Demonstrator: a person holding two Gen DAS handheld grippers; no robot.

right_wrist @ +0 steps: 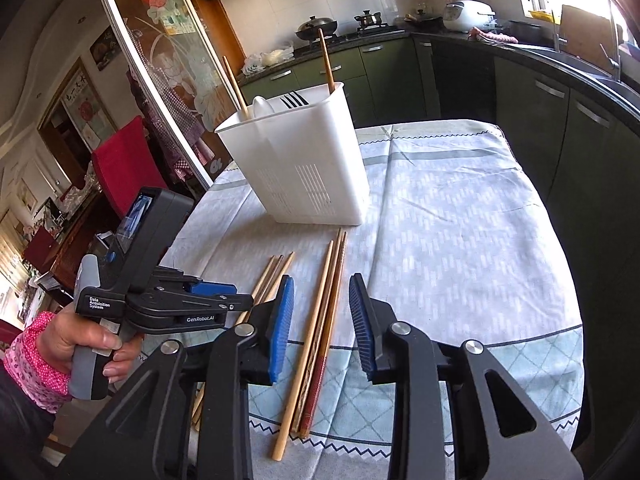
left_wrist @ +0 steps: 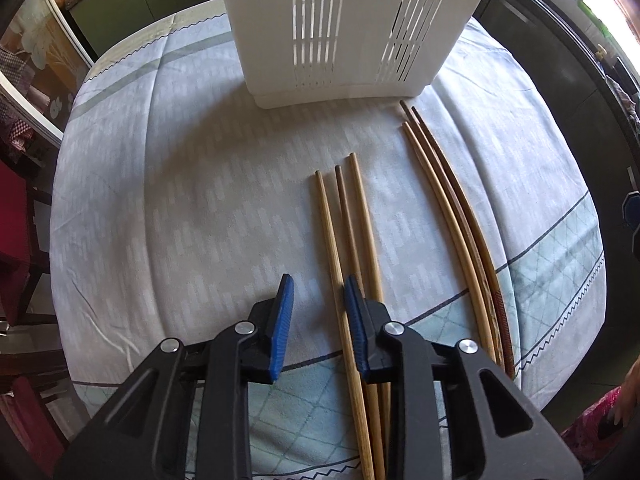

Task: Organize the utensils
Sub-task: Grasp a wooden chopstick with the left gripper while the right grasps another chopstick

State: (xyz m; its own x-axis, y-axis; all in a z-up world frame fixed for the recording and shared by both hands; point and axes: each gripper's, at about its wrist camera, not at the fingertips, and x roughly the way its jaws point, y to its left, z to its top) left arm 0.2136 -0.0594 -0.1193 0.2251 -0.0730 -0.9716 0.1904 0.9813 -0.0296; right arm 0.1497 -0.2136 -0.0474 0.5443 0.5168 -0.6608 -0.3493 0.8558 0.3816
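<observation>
Chopsticks at risk of rolling off the table edge
Left gripper (left_wrist: pixel 318 300) and right gripper (right_wrist: pixel 322 304) both hover spread and empty; a glancing pinch could scatter the loose chopsticks (right_wrist: pixel 320 312) away from the holder (right_wrist: pixel 308 160)

The left gripper (left_wrist: pixel 318 312) and the right gripper (right_wrist: pixel 321 314) both have jaws wide apart, holding nothing.

Open cloth to the left, blocked ahead

The white utensil holder (left_wrist: pixel 340 32) stands toward the table's (left_wrist: pixel 160 200) far edge; two clusters of chopsticks (left_wrist: pixel 352 240) (left_wrist: pixel 452 208) lie toward the right edge, leaving the left side bare.
</observation>
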